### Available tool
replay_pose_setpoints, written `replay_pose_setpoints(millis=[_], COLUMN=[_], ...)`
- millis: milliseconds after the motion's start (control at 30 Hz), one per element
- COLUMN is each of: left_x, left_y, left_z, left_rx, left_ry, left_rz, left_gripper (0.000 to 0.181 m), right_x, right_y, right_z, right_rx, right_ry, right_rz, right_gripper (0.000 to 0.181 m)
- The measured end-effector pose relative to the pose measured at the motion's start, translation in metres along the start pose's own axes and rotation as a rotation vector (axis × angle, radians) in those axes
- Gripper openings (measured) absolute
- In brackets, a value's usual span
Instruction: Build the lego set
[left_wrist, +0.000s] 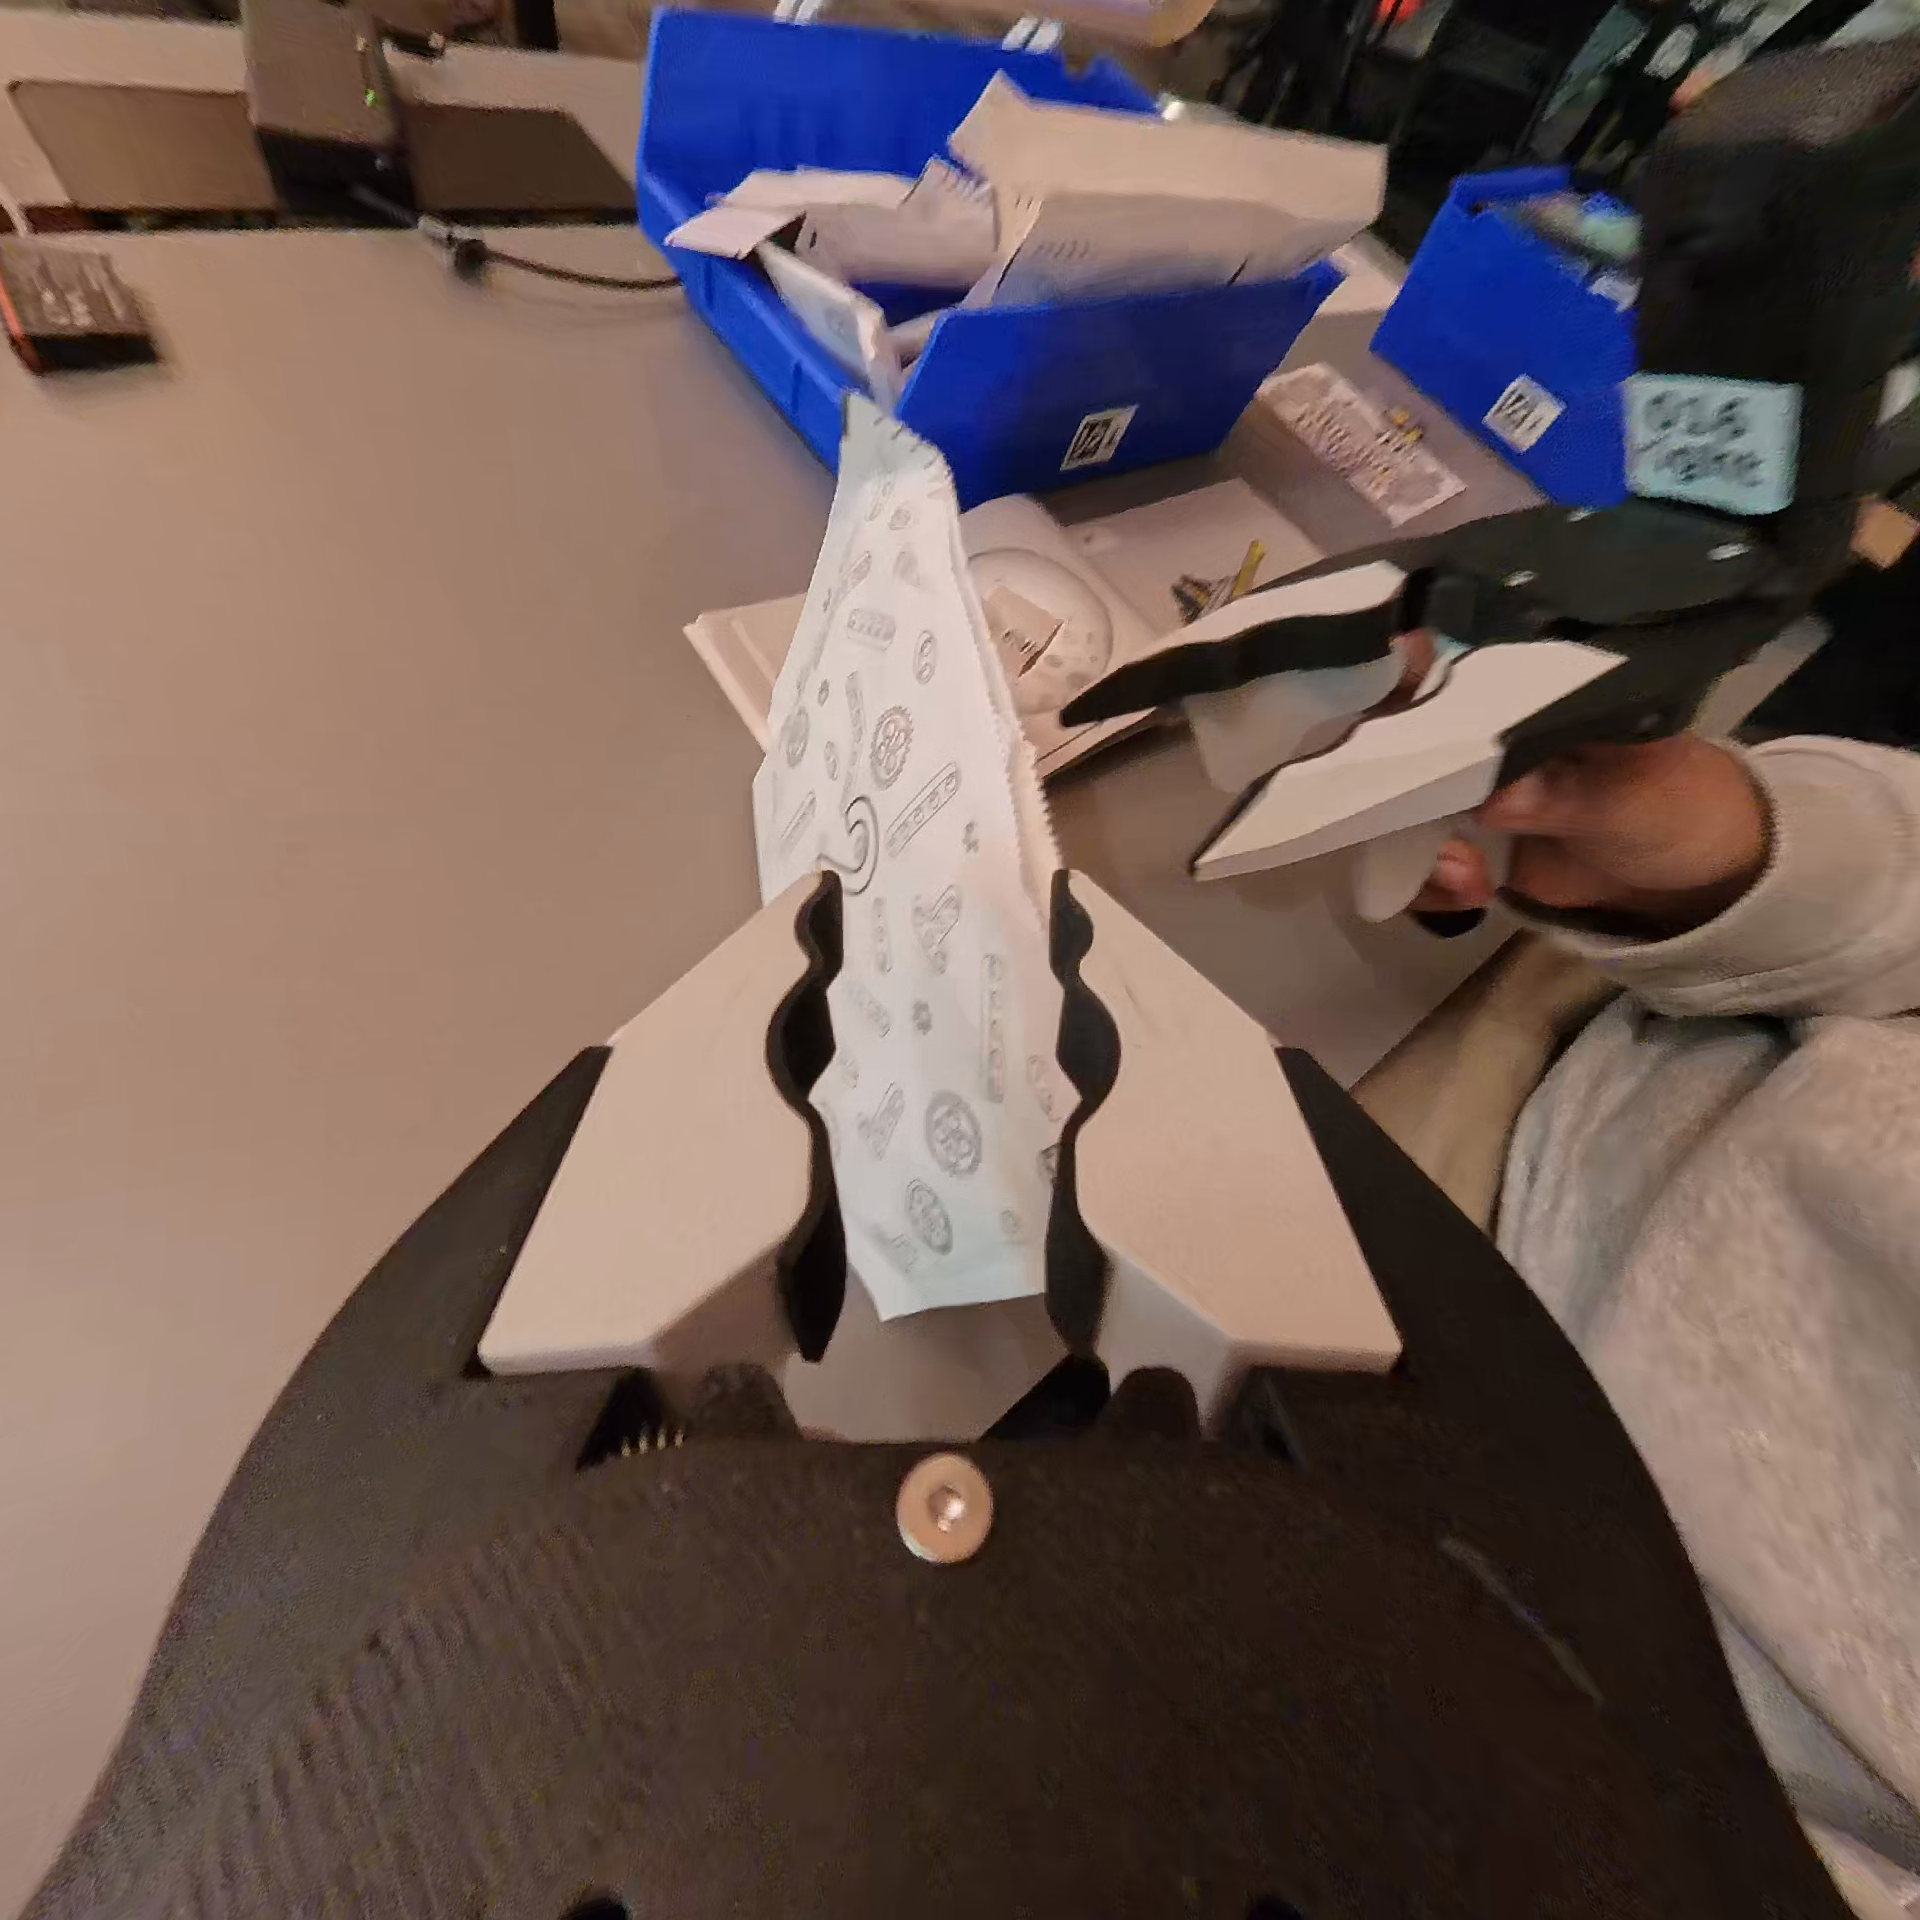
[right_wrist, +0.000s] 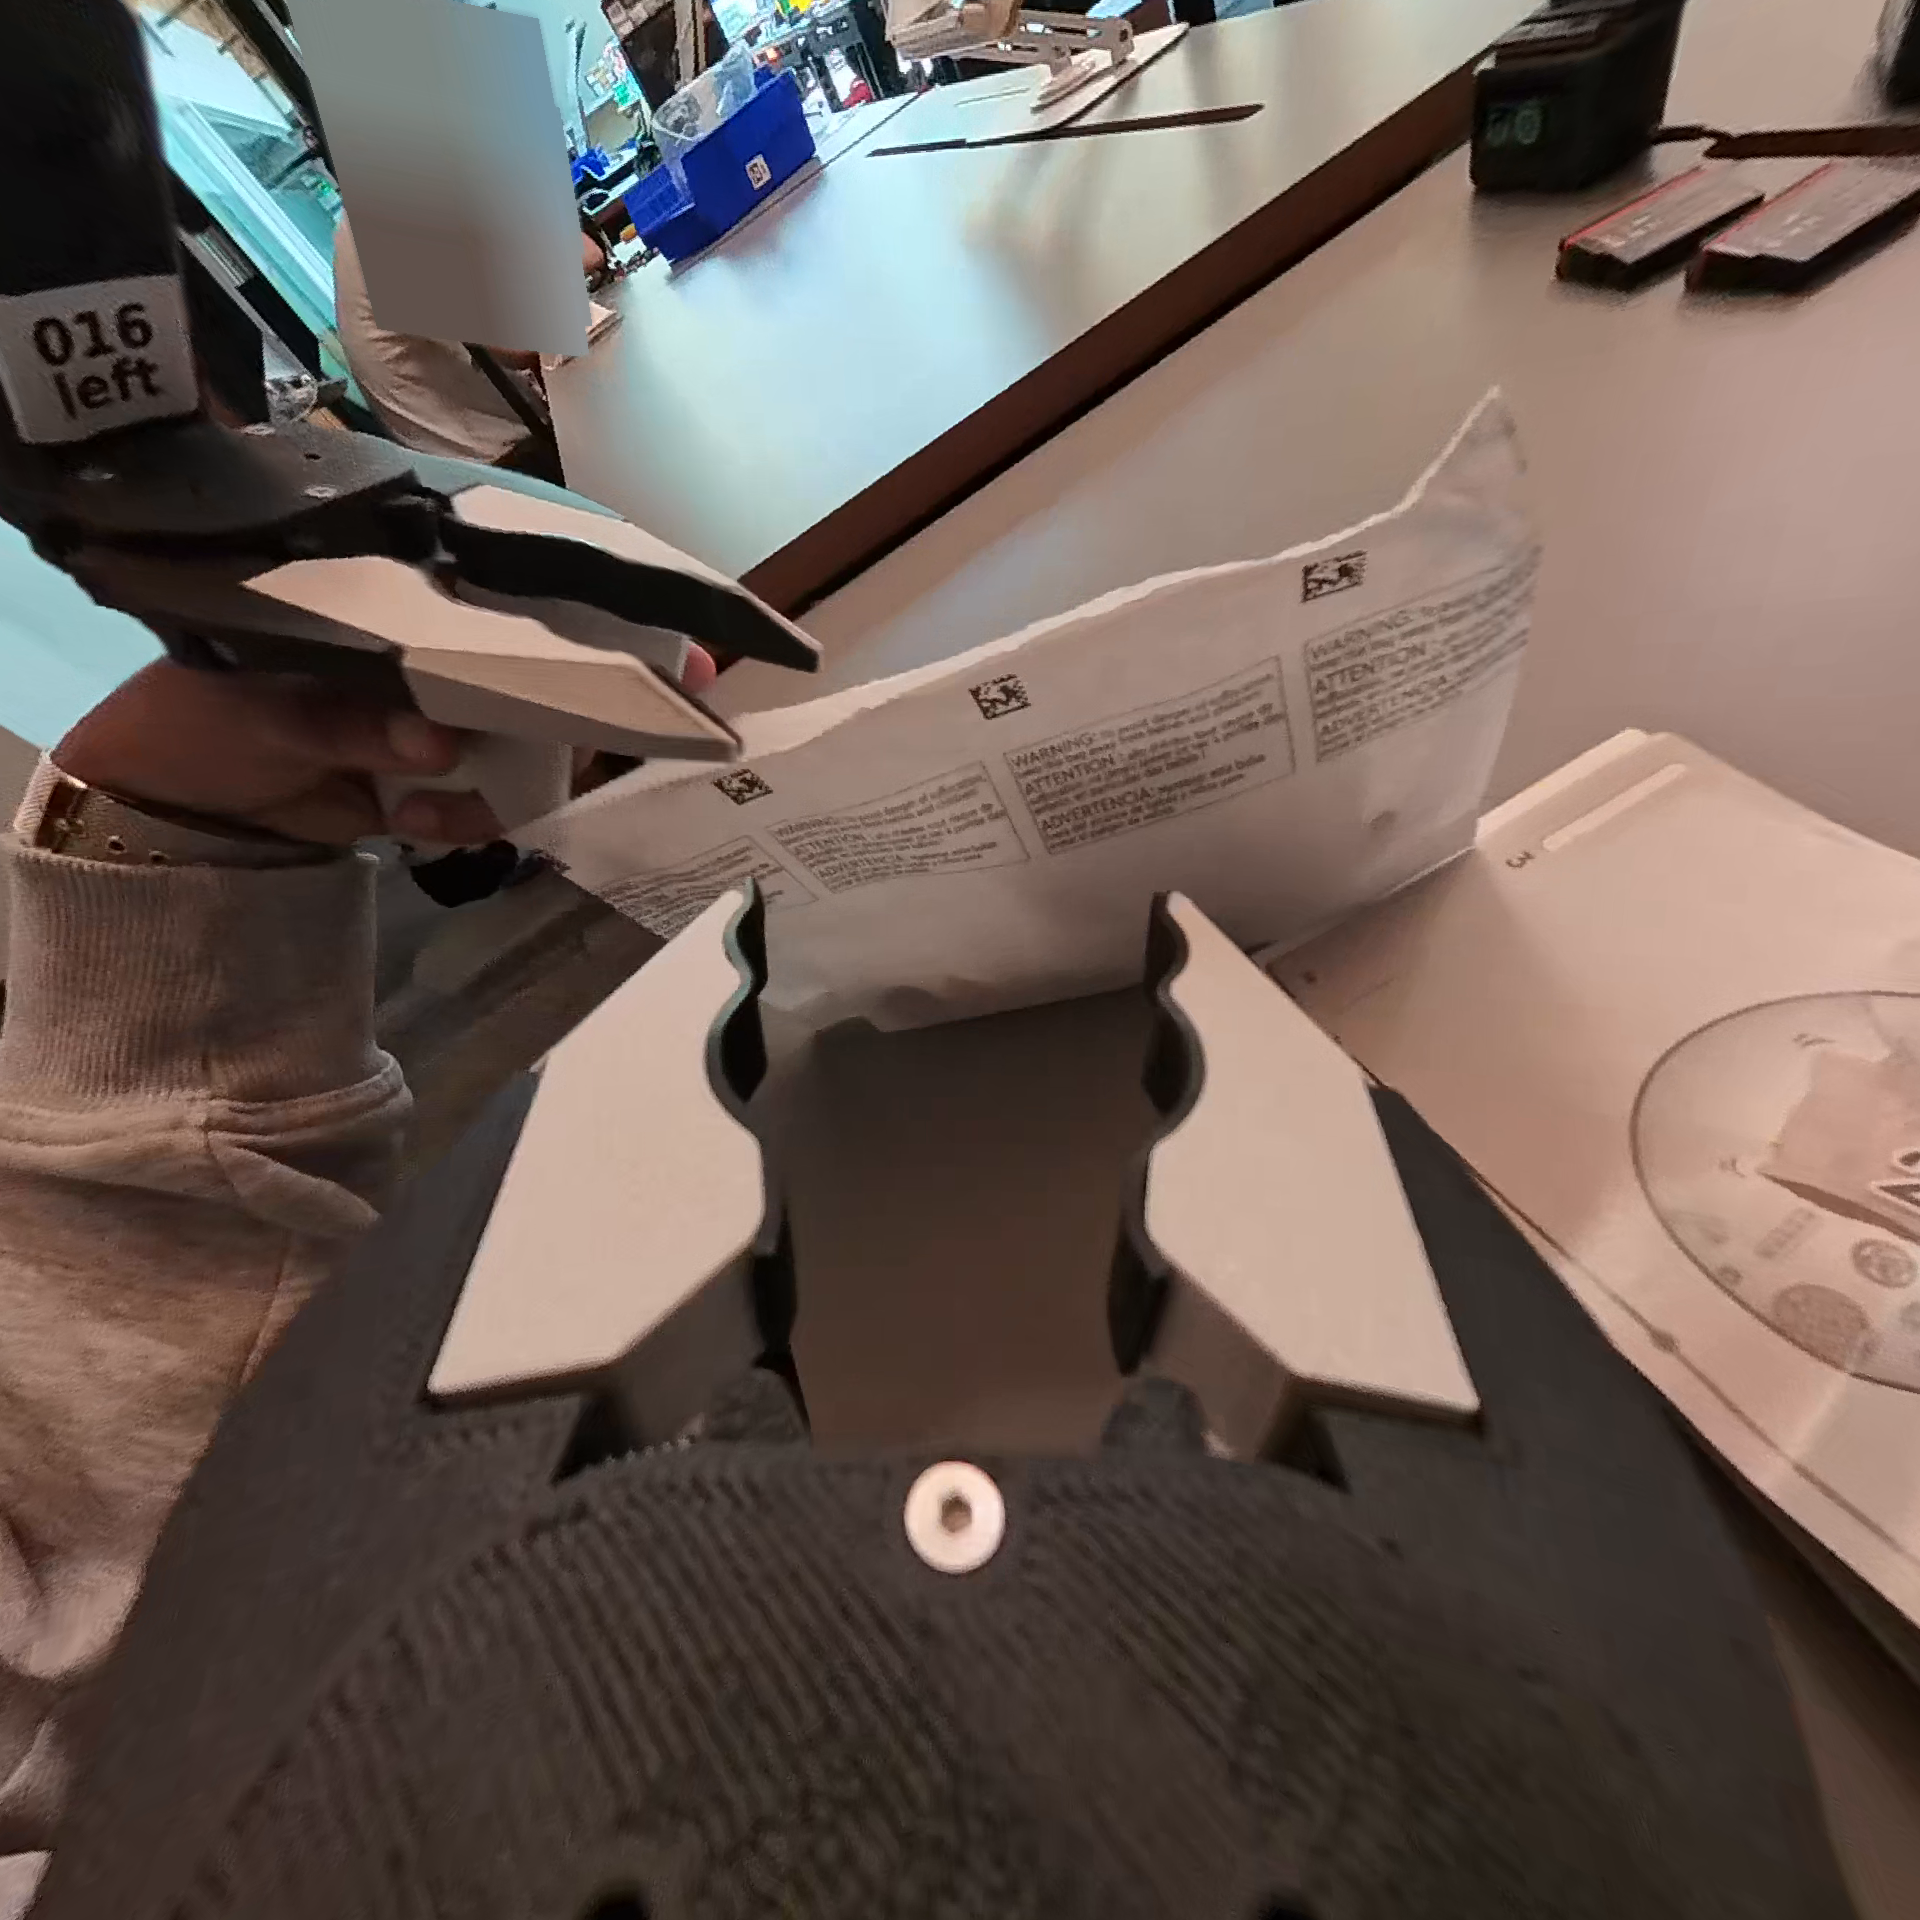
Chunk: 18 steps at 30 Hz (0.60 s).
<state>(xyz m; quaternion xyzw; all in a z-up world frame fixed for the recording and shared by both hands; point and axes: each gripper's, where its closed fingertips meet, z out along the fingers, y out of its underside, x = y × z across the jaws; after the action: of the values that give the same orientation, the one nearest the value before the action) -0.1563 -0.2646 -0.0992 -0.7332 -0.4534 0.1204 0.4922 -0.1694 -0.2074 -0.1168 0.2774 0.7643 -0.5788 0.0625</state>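
The paper bag (left_wrist: 904, 935) is white, printed on one side with grey outlines of gears and beams, on the other (right_wrist: 1091, 769) with black-bordered text boxes and small black square codes. Both grippers (left (left_wrist: 940, 883), right (right_wrist: 956, 904)) have white fingers with black inner faces on black bodies. The bins (left_wrist: 1091, 395) are bright blue. The bench (left_wrist: 364, 644) is plain pale grey. The booklet (right_wrist: 1558, 1039) is white with a grey circular picture.

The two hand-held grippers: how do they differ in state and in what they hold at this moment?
The left hand-held gripper has a white paper bag between its fingers, while the right hand-held gripper holds nothing. The left one's fingers stand close around the bag; the right one's are spread wide, in front of the bag. Both have pale fingers with wavy black pads on a black body.
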Motion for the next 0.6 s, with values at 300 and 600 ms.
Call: replay_pose_setpoints(millis=[300, 600], left_x=[0.004, 0.023], left_y=[0.006, 0.016], left_z=[0.005, 0.023], left_rx=[-0.05, -0.166], left_ry=[0.01, 0.064], left_rz=[0.013, 0.101], left_gripper=[0.014, 0.0], right_x=[-0.005, -0.031], right_y=[-0.002, -0.014], right_z=[0.0, -0.005], right_rx=[0.005, 0.046], right_ry=[-0.006, 0.159], right_rz=[-0.018, -0.715], right_gripper=[0.072, 0.064])
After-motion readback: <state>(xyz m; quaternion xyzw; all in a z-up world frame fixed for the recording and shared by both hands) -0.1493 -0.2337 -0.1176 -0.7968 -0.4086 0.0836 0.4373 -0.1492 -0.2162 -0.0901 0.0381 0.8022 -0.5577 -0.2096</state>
